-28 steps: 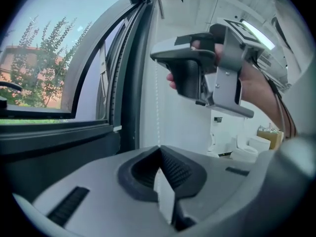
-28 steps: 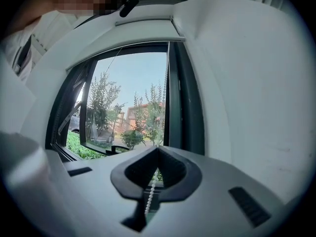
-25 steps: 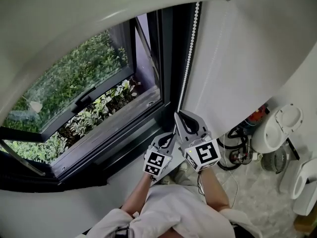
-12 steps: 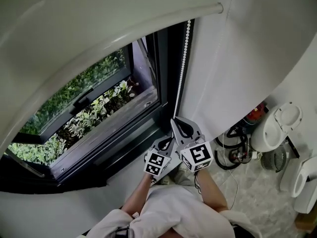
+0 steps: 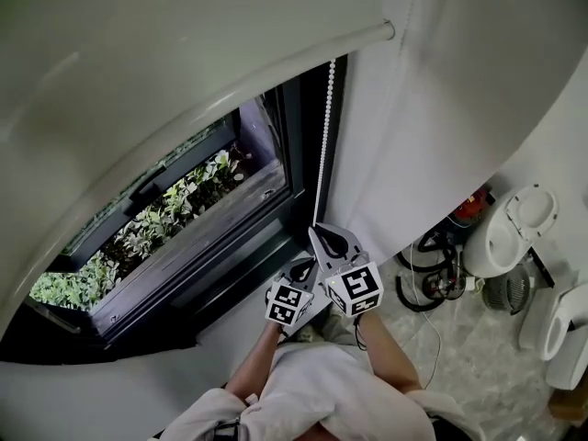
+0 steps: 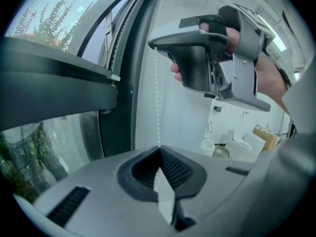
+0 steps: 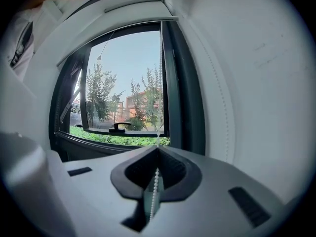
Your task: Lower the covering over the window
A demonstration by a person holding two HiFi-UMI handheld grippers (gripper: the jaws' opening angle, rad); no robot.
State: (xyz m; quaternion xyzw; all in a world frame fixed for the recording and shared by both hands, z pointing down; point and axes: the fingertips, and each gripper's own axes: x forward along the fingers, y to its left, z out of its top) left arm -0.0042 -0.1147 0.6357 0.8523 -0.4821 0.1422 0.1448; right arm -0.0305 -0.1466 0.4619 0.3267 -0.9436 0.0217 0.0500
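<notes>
A white roller blind [image 5: 175, 53] hangs over the dark-framed window [image 5: 184, 219]; its bottom bar [image 5: 303, 58] crosses the upper glass. A white bead chain [image 5: 323, 136] drops along the frame's right side. My right gripper [image 5: 314, 231] is shut on that chain, and the beads [image 7: 156, 181] run between its closed jaws [image 7: 157, 149]. Just below and left, my left gripper [image 5: 301, 267] points up with its jaws together [image 6: 159, 149]. The chain [image 6: 157, 98] comes straight down to its tip, where I cannot tell whether it is pinched. The right gripper [image 6: 154, 42] hangs above it in a hand.
The window's inner sash [image 5: 184, 168] is tilted open, with green plants [image 5: 175, 219] outside below the sill [image 5: 211, 246]. On the floor to the right stand white toilets [image 5: 510, 232], a small fan [image 5: 510, 294] and coiled cables [image 5: 432, 278]. A white wall [image 5: 441, 108] flanks the chain.
The blind's bottom bar has come down and now covers more of the glass. My right gripper has moved down with the chain. The left gripper has barely moved.
</notes>
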